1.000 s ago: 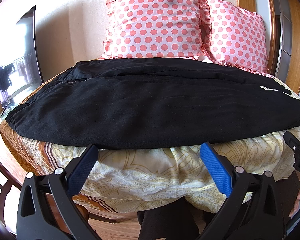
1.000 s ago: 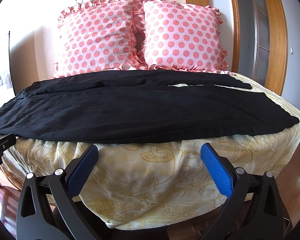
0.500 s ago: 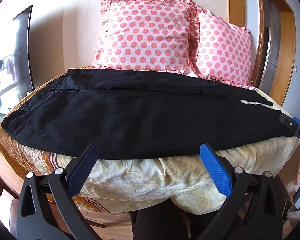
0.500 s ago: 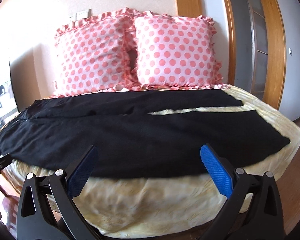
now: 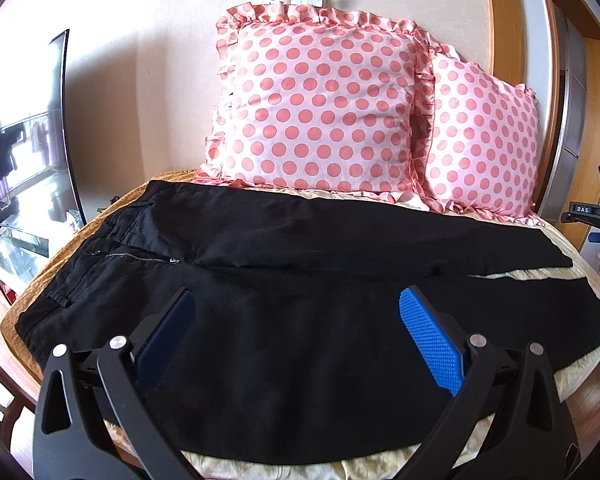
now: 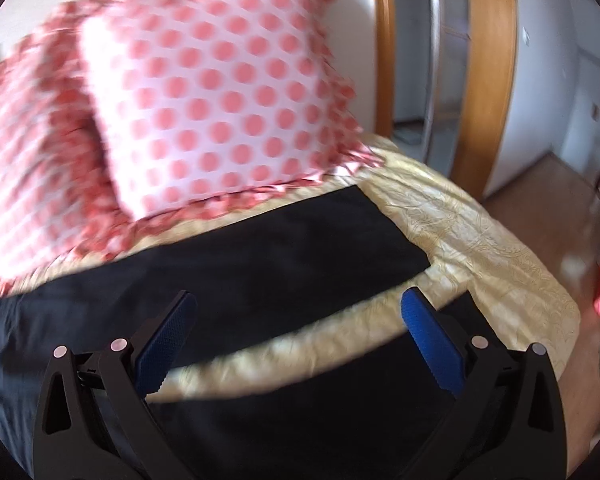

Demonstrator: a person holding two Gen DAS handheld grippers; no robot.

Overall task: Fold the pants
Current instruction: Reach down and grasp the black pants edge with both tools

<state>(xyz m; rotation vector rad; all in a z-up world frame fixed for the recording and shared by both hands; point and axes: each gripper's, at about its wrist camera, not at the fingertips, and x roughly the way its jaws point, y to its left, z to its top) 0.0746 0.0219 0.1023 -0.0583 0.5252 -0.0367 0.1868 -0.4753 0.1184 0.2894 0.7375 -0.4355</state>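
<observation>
While the black pants (image 5: 284, 320) are lying spread flat on the bed (image 6: 480, 240) below the pillows (image 5: 320, 108), both grippers, left (image 5: 296, 336) and right (image 6: 296, 336), are hovering spread wide, empty; pinching only one layer could be bunching the fold.

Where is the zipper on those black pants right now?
In the left wrist view the zipper sits at the left end of the black pants, which lie spread across the bed in front of the polka-dot pillows.

Left hand-held gripper (image 5: 296, 334) and right hand-held gripper (image 6: 298, 334) both gape wide.
</observation>
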